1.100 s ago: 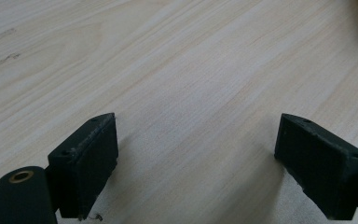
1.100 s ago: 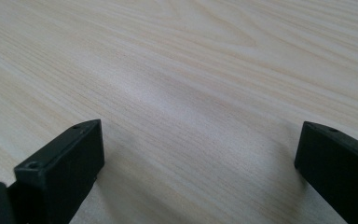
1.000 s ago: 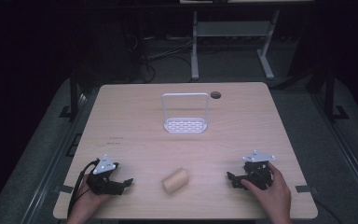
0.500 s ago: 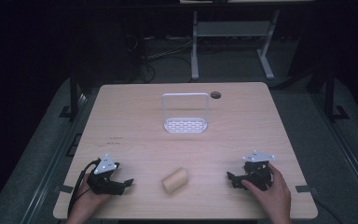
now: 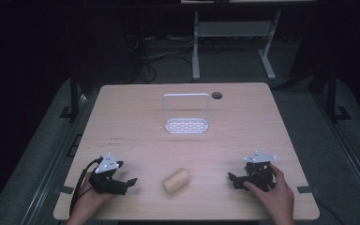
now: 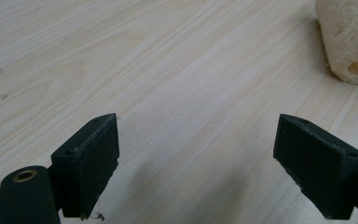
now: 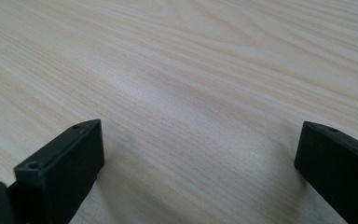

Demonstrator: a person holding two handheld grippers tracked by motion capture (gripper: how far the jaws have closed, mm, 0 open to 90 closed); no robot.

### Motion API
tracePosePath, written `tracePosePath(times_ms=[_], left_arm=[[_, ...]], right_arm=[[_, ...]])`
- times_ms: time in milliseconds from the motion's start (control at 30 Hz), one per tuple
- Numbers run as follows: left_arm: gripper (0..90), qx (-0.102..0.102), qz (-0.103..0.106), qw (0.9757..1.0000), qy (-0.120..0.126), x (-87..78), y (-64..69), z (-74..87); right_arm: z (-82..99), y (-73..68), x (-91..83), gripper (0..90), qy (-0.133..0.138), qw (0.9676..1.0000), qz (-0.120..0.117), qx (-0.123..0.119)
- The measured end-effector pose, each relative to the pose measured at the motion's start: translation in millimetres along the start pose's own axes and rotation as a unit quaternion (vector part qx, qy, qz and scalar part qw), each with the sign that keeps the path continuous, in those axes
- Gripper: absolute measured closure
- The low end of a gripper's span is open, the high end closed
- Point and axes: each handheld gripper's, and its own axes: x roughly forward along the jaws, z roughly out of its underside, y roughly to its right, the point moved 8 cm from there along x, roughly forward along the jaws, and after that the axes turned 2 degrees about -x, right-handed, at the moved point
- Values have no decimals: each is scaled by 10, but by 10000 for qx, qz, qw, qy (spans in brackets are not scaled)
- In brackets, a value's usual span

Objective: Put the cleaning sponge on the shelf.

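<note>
Pale wooden table (image 5: 136,122): the tan loofah roll (image 5: 176,180) lies near its front edge, between my grippers. Left gripper (image 5: 127,182) and right gripper (image 5: 232,179) both rest spread, empty (pre-grasp, I judge). Next: left advances, straddles the roll, closes.

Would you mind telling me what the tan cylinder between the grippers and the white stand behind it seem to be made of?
The tan cylinder looks like loofah or a coarse sponge: matte, fibrous and pitted, with a small hole in its end in the left gripper view. The white stand seems to be coated metal or plastic: a thin, smooth hoop over a slotted base; the look leaves that open.
</note>
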Motion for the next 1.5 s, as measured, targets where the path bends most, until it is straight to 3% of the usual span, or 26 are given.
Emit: tracePosePath(times_ms=[333, 633, 1033, 1500], left_arm=[[139, -12, 178, 9997, 142, -23, 112, -147], [140, 116, 319, 9993, 138, -9, 227, -246], [140, 133, 487, 9985, 206, 14, 356, -372], [140, 357, 704, 9964, 323, 103, 545, -649]], right_arm=[[-1, 2, 0, 10, 5, 10000, -14, -5], [-5, 13, -3, 9, 39, 10000, -86, 15], [-2, 5, 2, 9, 1, 10000, -58, -55], [-2, 5, 2, 9, 2, 10000, -56, -55]])
